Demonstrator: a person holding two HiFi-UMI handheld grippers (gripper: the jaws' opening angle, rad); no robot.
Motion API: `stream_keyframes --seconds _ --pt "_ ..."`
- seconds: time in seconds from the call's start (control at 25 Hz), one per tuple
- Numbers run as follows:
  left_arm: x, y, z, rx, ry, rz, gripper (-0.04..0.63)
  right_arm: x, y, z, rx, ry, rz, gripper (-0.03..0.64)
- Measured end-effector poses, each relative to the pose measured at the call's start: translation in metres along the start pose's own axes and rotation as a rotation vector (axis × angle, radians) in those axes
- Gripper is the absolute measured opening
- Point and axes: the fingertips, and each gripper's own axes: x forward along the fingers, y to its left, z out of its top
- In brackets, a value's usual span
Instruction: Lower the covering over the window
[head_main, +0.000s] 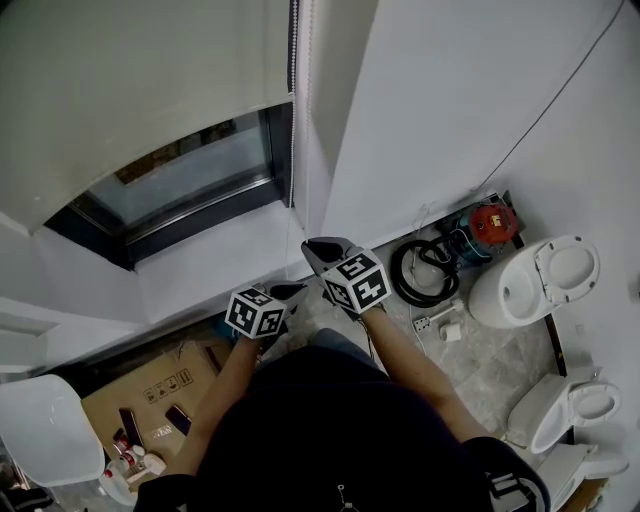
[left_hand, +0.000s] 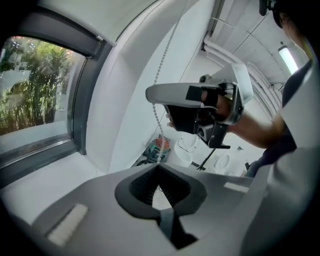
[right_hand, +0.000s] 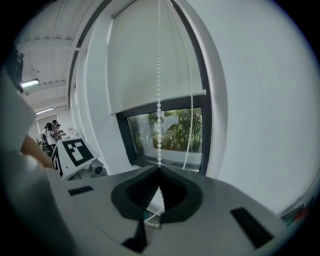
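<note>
Blind (head_main: 150, 90) was roughly three-quarters down. Its bottom edge ran across the upper left of the head view, with a strip of window (head_main: 190, 175) showing below it. Greenery showed through the glass in both gripper views.

Right gripper (right_hand: 159, 167): fingers together, clamped on the bead chain (right_hand: 159, 100). The chain dropped straight down the middle of the right gripper view into the closed tips, and a few beads showed below them through the gap behind the pads. A second, thinner strand hung just to the right, beside the window frame.

Left gripper (left_hand: 159, 167): fingers together too. In the left gripper view the chain came down from the top centre and led to the closed tips, so it looked pinched there as well, though that contact was less clear than on the right.

In the head view both grippers sat at frame centre, just below the white sill (head_main: 220, 260), the right one slightly higher than the left and close beside it. Both pointed toward the corner where the window frame met the wall. From the left gripper view the right gripper appeared above, with the chain running past its tips.

Around them on the floor: two toilets, the nearer (head_main: 530, 280) at right, a black hose coil (head_main: 425, 272) by the wall, and a cardboard box (head_main: 150, 385) at lower left.
</note>
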Motion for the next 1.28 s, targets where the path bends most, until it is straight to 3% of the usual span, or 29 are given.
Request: stream_keyframes --seconds 0.28,0.48,0.6,0.8,1.12,1.28 --pt "0.002 -0.001 0.006 -0.003 -0.018 0.039 0.012 0.004 -0.010 -0.032 0.026 0.063 0.023 0.012" --pt "-0.003 0.006 0.025 0.033 -0.114 0.153 0.015 0.001 -0.015 -0.035 0.021 0.080 0.054 0.012" --pt "-0.019 0.012 0.042 0.035 -0.214 0.242 0.098 0.001 -0.015 -0.038 0.016 0.089 0.079 0.012" --pt "-0.077 0.016 0.082 0.027 -0.507 0.405 0.098 0.000 -0.013 -0.039 -0.002 0.101 0.124 0.012" --pt "-0.141 -0.011 0.112 0.081 -0.737 0.562 0.098 -0.007 -0.019 -0.040 -0.017 0.049 0.139 0.012" --pt "-0.158 -0.022 0.126 0.087 -0.788 0.607 0.098 -0.016 -0.027 -0.043 -0.052 0.055 0.121 0.012"
